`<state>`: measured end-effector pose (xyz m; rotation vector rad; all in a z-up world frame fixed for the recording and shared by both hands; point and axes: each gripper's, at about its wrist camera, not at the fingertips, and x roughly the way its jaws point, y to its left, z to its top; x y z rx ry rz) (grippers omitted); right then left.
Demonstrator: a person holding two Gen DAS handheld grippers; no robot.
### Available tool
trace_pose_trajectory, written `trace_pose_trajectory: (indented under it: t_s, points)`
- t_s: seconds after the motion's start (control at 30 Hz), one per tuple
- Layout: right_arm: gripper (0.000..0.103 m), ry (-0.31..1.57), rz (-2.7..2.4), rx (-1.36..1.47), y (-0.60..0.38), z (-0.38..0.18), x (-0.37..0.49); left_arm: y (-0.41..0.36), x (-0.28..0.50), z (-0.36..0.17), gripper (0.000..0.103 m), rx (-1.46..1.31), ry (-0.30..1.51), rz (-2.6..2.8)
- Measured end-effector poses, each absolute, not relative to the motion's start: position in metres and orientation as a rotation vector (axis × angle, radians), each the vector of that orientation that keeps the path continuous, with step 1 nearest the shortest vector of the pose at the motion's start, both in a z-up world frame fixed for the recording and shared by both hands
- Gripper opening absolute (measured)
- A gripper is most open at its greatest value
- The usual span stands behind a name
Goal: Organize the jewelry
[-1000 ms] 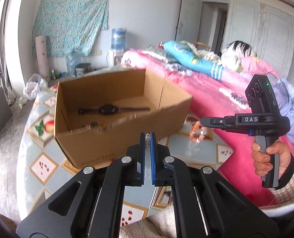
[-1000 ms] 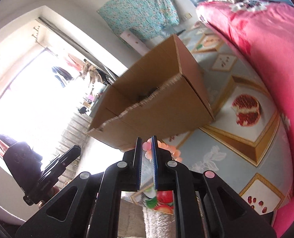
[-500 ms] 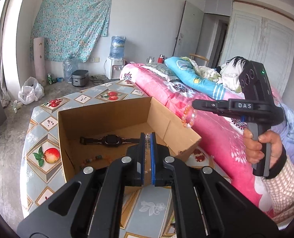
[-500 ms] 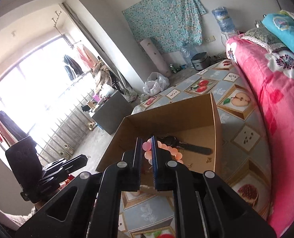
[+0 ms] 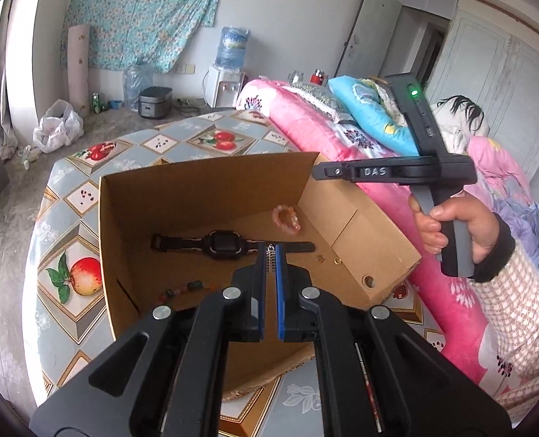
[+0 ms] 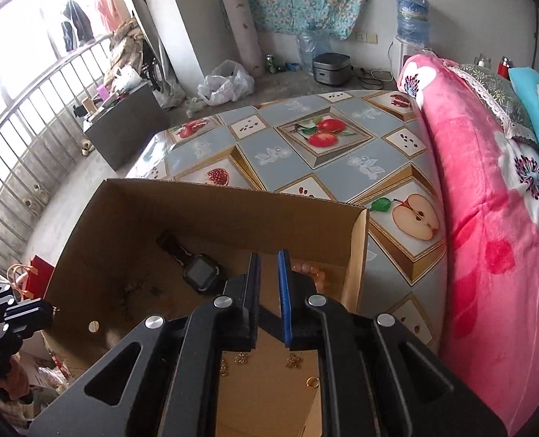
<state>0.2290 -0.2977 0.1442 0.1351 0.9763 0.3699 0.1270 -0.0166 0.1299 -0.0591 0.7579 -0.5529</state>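
An open cardboard box point(image 5: 211, 178) stands on the table. Inside lie a black watch point(image 5: 220, 244), a dark bead string point(image 5: 185, 289), small gold earrings point(image 5: 337, 261) and a pink bead bracelet point(image 5: 287, 218) by the far right wall. My left gripper point(image 5: 269, 251) is shut on a small silver chain point(image 5: 270, 256) above the box. My right gripper point(image 6: 268, 266) is slightly open and empty over the box's right end; it shows from the side in the left wrist view point(image 5: 318, 173). The bracelet point(image 6: 307, 269) and watch point(image 6: 202, 273) show below it.
The table has a fruit-pattern cloth point(image 6: 306, 153). A bed with a pink blanket point(image 6: 488, 200) borders it on the right. A water dispenser point(image 5: 227, 73), rice cooker point(image 5: 153, 100) and white bag point(image 5: 56, 127) stand on the floor beyond.
My right gripper moved over the box, opened and let go of the pink bracelet, which now lies inside. My left gripper rose and now looks down into the box.
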Motion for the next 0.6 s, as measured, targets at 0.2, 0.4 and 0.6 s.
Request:
trace_pose_trajectory:
  t_s: [0.2,0.4,0.6]
  points:
    - [0.017,0.900,0.367,0.197,-0.317,0.163,0.204,-0.021,0.152,0.118,0.004,-0.067,0.846,-0.585]
    - [0.024,0.846,0.375,0.264,-0.331,0.171,0.171,-0.035,0.174,0.092,0.004,-0.121,1.019,-0.659]
    - [0.030,0.816,0.361,0.297,-0.340,0.175,0.154,-0.046,0.184,0.068,0.006,-0.146,1.142,-0.642]
